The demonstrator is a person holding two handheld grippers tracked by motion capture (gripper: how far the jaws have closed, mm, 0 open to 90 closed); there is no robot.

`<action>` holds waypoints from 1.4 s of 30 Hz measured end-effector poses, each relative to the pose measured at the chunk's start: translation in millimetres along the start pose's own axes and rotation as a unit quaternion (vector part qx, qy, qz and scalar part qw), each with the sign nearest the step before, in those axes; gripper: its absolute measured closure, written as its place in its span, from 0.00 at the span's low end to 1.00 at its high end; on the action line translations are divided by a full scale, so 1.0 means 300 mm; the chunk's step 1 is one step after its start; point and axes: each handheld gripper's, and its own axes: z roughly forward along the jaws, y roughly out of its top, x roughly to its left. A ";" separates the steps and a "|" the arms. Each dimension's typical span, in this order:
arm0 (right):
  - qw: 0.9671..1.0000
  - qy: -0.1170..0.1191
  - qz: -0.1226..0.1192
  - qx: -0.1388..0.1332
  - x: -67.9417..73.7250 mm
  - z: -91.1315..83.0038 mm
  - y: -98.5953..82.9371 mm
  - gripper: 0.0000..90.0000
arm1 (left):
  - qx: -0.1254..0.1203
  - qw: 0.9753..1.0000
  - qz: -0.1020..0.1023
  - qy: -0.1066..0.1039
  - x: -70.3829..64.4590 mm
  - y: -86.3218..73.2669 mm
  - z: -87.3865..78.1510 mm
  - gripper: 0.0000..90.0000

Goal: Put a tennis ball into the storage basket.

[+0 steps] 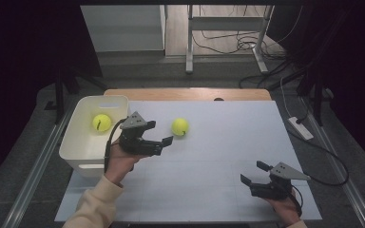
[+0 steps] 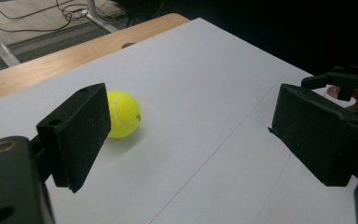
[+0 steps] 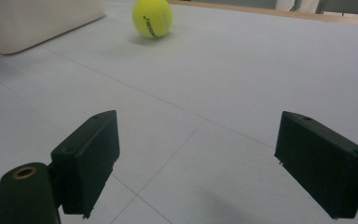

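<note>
Yellow tennis ball [image 1: 180,127] lies loose on the counter [image 1: 218,156], just beyond our spread, empty left tongs [image 1: 164,143]; a clumsy nudge could roll it away. Right tongs [image 1: 252,173] idle, released.

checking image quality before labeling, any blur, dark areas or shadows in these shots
High view: the sheet-covered table is evenly lit, surroundings nearly black. Left gripper view: the tennis ball is fairly sharp with a soft shadow beneath it; the background top right is dark. Right gripper view: the ball and white bin look slightly soft.
</note>
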 end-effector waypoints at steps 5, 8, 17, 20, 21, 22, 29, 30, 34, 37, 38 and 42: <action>1.000 0.001 -0.005 0.003 -0.001 0.008 0.001 0.15 | 0.005 1.000 -0.003 -0.001 0.004 0.004 0.022 0.13; 1.000 0.003 -0.004 0.001 0.000 0.009 0.002 0.15 | 0.017 1.000 -0.004 0.001 0.001 0.005 0.037 0.11; 1.000 0.007 -0.008 -0.001 0.004 0.009 0.006 0.15 | 0.039 0.999 -0.001 0.005 -0.002 0.019 0.072 0.09; 1.000 0.008 -0.009 0.000 0.006 0.010 0.007 0.15 | 0.046 0.999 -0.002 0.010 0.000 0.024 0.089 0.09; 1.000 0.008 -0.010 0.000 0.007 0.010 0.007 0.15 | 0.048 0.999 -0.003 0.011 0.000 0.026 0.093 0.09; 1.000 0.009 -0.011 0.000 0.008 0.010 0.007 0.15 | 0.048 0.999 -0.003 0.011 0.000 0.026 0.093 0.09; 1.000 0.009 -0.011 0.000 0.008 0.007 0.006 0.15 | 0.050 0.999 -0.013 0.016 0.008 0.031 0.114 0.09; 1.000 0.009 -0.011 0.001 0.009 0.009 0.006 0.15 | 0.051 0.998 -0.013 0.016 0.009 0.031 0.118 0.09; 1.000 0.009 -0.012 0.003 0.010 0.011 0.005 0.15 | 0.056 0.998 -0.013 0.019 0.012 0.035 0.137 0.08; 1.000 0.007 -0.012 0.002 0.010 0.010 0.005 0.15 | 0.060 0.998 -0.016 0.019 0.015 0.037 0.155 0.08; 1.000 0.007 -0.012 0.001 0.010 0.010 0.006 0.15 | 0.061 0.998 -0.016 0.019 0.016 0.037 0.161 0.08; 1.000 0.006 -0.013 0.002 0.011 0.009 0.005 0.15 | 0.068 0.997 -0.016 0.021 0.021 0.037 0.179 0.08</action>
